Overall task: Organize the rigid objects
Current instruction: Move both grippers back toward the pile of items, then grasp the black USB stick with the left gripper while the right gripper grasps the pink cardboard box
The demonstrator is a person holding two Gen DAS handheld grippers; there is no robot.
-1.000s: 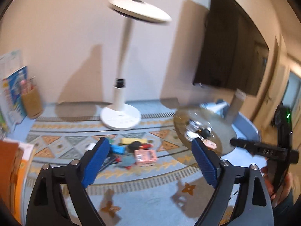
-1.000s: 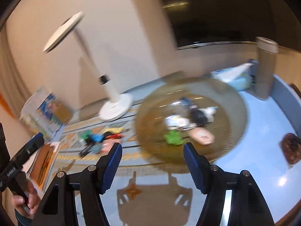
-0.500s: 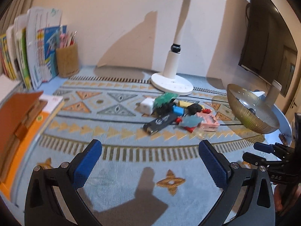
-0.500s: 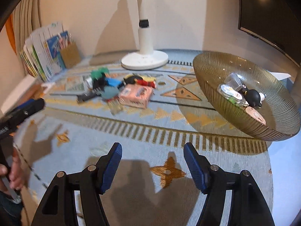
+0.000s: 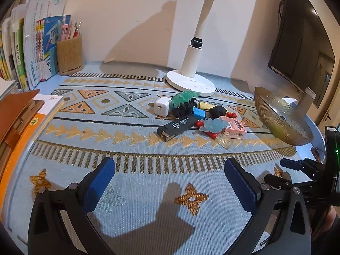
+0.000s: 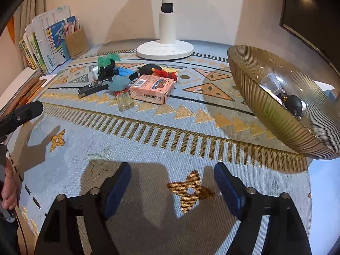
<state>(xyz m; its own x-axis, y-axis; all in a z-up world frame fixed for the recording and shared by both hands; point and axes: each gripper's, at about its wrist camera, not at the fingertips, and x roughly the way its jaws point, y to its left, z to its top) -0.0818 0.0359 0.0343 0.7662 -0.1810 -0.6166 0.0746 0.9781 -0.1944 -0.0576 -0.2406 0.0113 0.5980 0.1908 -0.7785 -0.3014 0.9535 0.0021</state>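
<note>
A heap of small rigid objects lies mid-mat: a black lighter, a pink card box, a white charger cube, a green-and-black toy, a pale blue figure and a small glass bottle. A ribbed amber glass bowl on the right holds a black toy and a clear piece. My left gripper hangs open and empty over bare mat, short of the heap. My right gripper, jaws opening, is empty, left of the bowl.
A white lamp base stands behind the heap. Books and a cork pen cup line the back left. A brown notebook lies at the left edge. A dark monitor stands behind the bowl.
Both grippers dropped toward the mat and tipped downward, so wall and lamp head gave way to mat and heap. The right jaws stand wider than half a second ago.
</note>
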